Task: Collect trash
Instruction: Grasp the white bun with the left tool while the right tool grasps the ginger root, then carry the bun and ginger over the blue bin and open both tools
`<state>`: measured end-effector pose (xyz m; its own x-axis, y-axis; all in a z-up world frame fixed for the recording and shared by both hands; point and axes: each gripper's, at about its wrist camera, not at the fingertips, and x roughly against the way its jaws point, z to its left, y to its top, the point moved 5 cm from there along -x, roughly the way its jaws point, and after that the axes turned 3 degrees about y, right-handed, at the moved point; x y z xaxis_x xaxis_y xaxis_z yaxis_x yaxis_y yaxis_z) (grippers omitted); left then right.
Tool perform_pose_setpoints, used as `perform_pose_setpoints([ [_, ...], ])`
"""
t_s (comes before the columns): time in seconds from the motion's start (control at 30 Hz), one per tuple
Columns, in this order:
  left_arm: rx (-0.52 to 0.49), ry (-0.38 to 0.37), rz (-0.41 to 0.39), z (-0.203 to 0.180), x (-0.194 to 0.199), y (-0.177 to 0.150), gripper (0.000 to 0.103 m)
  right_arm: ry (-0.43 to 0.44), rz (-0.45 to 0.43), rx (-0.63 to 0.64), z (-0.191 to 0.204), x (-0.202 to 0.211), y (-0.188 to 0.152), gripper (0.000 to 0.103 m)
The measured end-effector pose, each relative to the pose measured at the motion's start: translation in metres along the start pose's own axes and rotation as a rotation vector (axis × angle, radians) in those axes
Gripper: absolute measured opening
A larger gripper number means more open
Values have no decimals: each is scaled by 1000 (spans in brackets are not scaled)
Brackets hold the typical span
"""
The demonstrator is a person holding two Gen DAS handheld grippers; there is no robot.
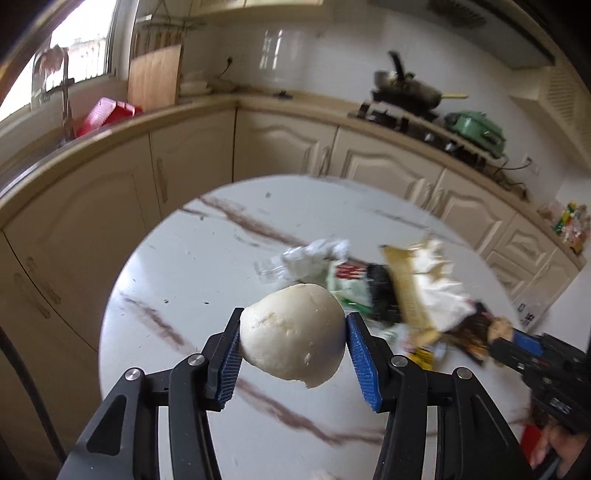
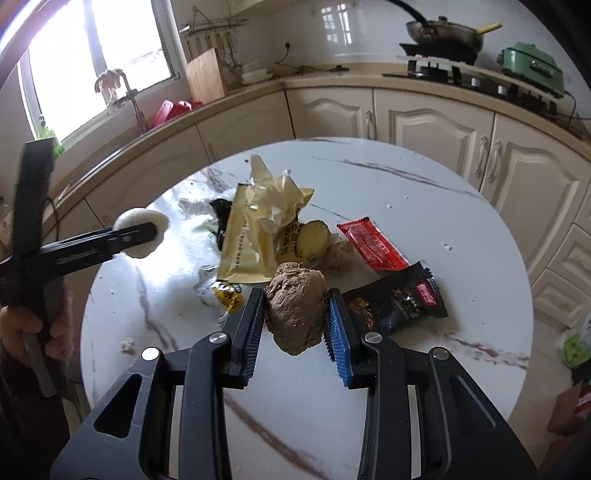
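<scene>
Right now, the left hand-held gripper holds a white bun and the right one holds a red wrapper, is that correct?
Not quite: the right hand-held gripper holds a brown lump, as the right wrist view shows. The red wrapper lies on the table. The left hand-held gripper does hold the white bun.

Quick tally: two tools are being seen, the left tool [image 1: 293, 356] and the right tool [image 2: 295, 332]. Two buns are being counted, one white bun [image 1: 293, 341] and one brown bun [image 2: 297, 304]. Three sealed-type wrappers are being counted on the one round bench [image 2: 424, 206]: one yellow packet [image 2: 251, 240], one red wrapper [image 2: 373, 242], one black wrapper [image 2: 399, 301]. One crumpled white tissue [image 2: 271, 199] is being seen on the packet. Two potato-like pieces [image 2: 325, 245] are being counted. One wok [image 2: 443, 31] and one green cooker [image 2: 533, 66] are being seen behind.
</scene>
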<state>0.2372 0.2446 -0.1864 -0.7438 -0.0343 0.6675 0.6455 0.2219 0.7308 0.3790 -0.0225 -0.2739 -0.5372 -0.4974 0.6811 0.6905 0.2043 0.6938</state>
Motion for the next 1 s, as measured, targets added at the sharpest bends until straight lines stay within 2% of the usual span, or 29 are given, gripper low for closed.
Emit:
perform_pose_setpoints([
  [0.13,-44,-25,-51,-29,41,-10,49,4,-40,0,4,29,-3,32],
  [0.27,-105,-71,-83,-77,71,-26,49,-4,-79,-10,-2,63,-11,32],
  [0.4,-169,-117,-85,-126,85,-39,49,-15,-120,-38,-19,98,-24,32],
  [0.5,-233,-158,-72,-177,89,-53,49,-34,-151,-71,-41,127,-38,32],
  [0.73,-373,-268,20,-299,64,-86,49,-150,-174,-199,-125,182,-89,32],
  [0.9,-474,-338,115,-380,26,-116,49,-231,-146,-311,-191,195,-139,32],
  [1.0,-527,-355,171,-417,-1,-134,49,-252,-120,-388,-230,194,-170,32],
])
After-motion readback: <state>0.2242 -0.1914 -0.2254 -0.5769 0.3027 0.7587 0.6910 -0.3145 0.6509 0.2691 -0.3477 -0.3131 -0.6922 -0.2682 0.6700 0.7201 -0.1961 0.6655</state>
